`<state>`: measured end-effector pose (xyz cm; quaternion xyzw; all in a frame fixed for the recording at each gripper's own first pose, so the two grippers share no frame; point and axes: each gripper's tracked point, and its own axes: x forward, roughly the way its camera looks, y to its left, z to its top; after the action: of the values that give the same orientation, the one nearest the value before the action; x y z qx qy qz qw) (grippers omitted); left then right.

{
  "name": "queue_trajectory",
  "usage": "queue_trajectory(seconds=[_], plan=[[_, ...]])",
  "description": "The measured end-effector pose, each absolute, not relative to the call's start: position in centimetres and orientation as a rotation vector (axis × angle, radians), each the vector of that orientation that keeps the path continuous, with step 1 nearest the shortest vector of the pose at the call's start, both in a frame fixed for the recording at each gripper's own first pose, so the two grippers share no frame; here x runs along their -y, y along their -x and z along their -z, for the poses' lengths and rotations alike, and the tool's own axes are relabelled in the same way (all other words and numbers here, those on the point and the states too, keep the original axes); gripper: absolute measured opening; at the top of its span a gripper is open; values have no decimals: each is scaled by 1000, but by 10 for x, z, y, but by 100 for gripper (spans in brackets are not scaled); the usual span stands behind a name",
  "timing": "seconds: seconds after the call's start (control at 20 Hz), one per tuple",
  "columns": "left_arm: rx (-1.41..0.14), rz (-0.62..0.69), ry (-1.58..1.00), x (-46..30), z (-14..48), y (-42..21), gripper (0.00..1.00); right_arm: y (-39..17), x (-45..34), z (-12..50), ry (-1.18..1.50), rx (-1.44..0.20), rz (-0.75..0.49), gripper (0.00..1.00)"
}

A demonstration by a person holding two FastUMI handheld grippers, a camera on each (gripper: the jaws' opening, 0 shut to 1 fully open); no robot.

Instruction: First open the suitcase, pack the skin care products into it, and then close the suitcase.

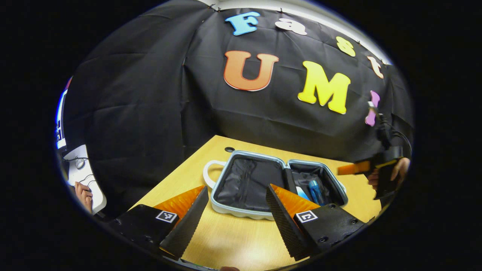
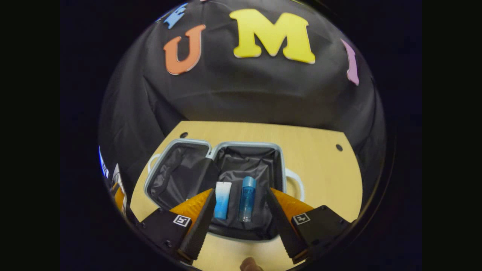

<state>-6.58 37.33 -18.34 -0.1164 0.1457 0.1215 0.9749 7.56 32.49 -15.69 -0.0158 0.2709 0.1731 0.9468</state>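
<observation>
open suitcase (image 2: 177, 169), tube (image 2: 222, 199), blue bottle (image 2: 246, 199) inside

Each gripper is built with black housings behind its two wedge-shaped fingers, the left gripper (image 1: 237, 214) and the right gripper (image 2: 241, 222) alike. A small square black-and-white marker is carried on top of each housing, and round screw heads are seen on the housings in the left gripper view, with ridged inner faces on the fingers. In the left gripper view the right gripper (image 1: 348, 169) is seen farther off, gripped by a bare hand (image 1: 397, 171), with a black cable running up from its dark body.
</observation>
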Motion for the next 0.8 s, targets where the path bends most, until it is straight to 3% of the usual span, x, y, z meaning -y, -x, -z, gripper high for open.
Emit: queue_trajectory(seconds=[0.25, 0.5, 0.8], plan=[[-276, -309, 408, -436, 206, 24, 98, -23, -265, 98, 24, -471, -309, 79], [-243, -303, 757, -476, 244, -28, 98, 16, -237, 68, 64, -423, -283, 79], [-317, -259, 1041, -481, 314, -60, 96, 34, -217, 65, 113, -420, -245, 78]])
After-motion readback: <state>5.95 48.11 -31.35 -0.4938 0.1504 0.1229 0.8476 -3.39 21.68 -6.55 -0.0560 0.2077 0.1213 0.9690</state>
